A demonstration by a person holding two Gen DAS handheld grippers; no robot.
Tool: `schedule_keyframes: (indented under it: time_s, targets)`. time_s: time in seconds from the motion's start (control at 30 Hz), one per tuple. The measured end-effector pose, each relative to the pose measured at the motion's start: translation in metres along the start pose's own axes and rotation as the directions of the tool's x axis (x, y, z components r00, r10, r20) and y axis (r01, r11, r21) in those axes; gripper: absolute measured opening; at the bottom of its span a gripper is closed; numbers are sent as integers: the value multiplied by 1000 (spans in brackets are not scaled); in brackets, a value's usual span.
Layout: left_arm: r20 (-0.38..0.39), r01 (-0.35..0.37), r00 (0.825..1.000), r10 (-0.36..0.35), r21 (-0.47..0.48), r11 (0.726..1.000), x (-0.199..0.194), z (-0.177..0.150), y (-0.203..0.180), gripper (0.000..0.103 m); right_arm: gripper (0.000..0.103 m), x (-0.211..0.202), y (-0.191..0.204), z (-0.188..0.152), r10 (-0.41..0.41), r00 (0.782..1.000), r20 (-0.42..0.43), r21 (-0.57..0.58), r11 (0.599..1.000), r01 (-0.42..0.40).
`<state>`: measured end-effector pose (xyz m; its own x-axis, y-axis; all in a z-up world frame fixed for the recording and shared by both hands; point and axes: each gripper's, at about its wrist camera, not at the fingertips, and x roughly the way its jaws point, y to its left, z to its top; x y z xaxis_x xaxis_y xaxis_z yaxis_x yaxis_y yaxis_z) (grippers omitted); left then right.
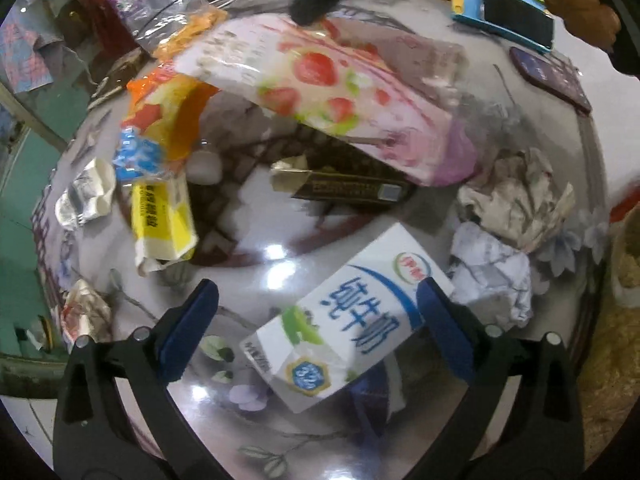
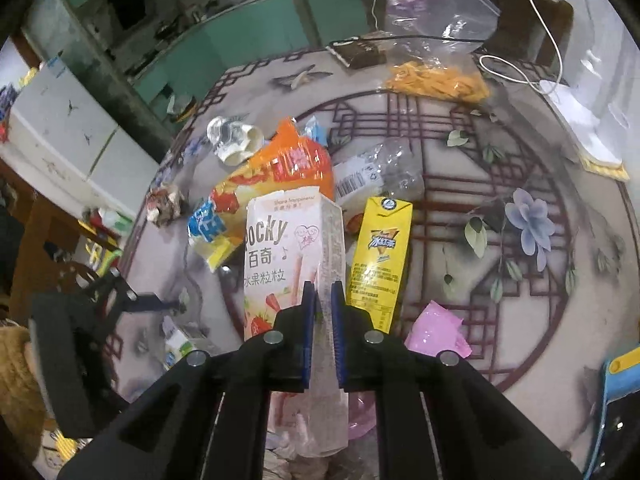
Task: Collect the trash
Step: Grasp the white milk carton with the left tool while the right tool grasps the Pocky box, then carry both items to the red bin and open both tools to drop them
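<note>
Now, through the left wrist view, our left gripper stands wide over the milk carton, not pressing it; crumpled paper lies beside that carton. Through the right wrist view, our right gripper pinches the Pocky box tightly. Beside the box the yellow carton and the orange wrapper wait, so most trash remains.

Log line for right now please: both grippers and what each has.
right gripper: shut on Pocky box, lifted | left gripper: open, around milk carton, not gripping | table: wrappers remain
</note>
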<state>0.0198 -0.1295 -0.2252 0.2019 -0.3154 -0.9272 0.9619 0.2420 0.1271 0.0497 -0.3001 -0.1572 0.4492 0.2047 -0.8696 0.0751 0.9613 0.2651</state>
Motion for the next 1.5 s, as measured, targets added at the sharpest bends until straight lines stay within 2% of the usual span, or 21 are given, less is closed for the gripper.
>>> schedule_keyframes:
  time_s: [0.13,0.23,0.4,0.53,0.57,0.6,0.63,0.73,0.83,0.87,0.93,1.07,1.17,1.27,1.4,1.5]
  targets:
    - [-23,65,998,-64,49,997,0,-10,-14,98,8,-3,0,2,5,1000,10,1,1000,-5]
    - [-66,-1,998,8,98,995,13,-17,-20,98,8,-1,2,1,13,1000,5,1,1000,-13]
    - [-53,33,998,-33,-8,999,19,-17,-16,97,7,2,7,-2,25,1000,-7,-4,1000,-25]
    - [-20,33,999,-35,-86,996,16,-19,-7,66,7,-4,8,-3,28,1000,10,3,1000,-28]
    - [-4,27,1000,-28,-141,990,11,-23,0,55,7,-7,9,-3,35,999,17,7,999,-35]
    - [15,30,999,-28,-210,977,6,-27,8,52,7,-9,10,-3,38,999,23,6,999,-38]
    - [41,40,999,-30,-282,959,1,-31,16,51,7,-12,11,-3,40,999,29,2,999,-40]
    - [106,46,994,-2,-420,906,-19,-46,25,50,6,-20,18,-4,43,998,51,-6,999,-42]
    - [157,18,984,81,-543,840,-48,-64,31,50,6,-28,27,-3,49,996,71,-14,999,-48]
    - [176,10,977,117,-591,807,-62,-72,33,50,6,-31,31,-2,51,996,79,-18,999,-50]
    - [194,-3,966,171,-653,757,-76,-81,38,50,6,-39,43,-1,57,994,98,-39,998,-53]
    - [223,3,931,289,-797,604,-116,-104,56,50,6,-48,72,2,84,989,118,-92,993,-73]
    - [208,2,908,365,-871,492,-141,-130,70,50,6,-46,107,3,121,986,113,-156,982,-102]
    - [170,-21,888,428,-913,408,-164,-159,76,50,6,-39,135,3,153,984,96,-197,971,-132]
    - [112,-59,869,482,-943,326,-184,-198,82,50,6,-23,179,4,201,978,61,-248,952,-181]
    - [66,-86,864,499,-957,276,-191,-225,91,50,6,-8,215,5,229,973,29,-285,935,-212]
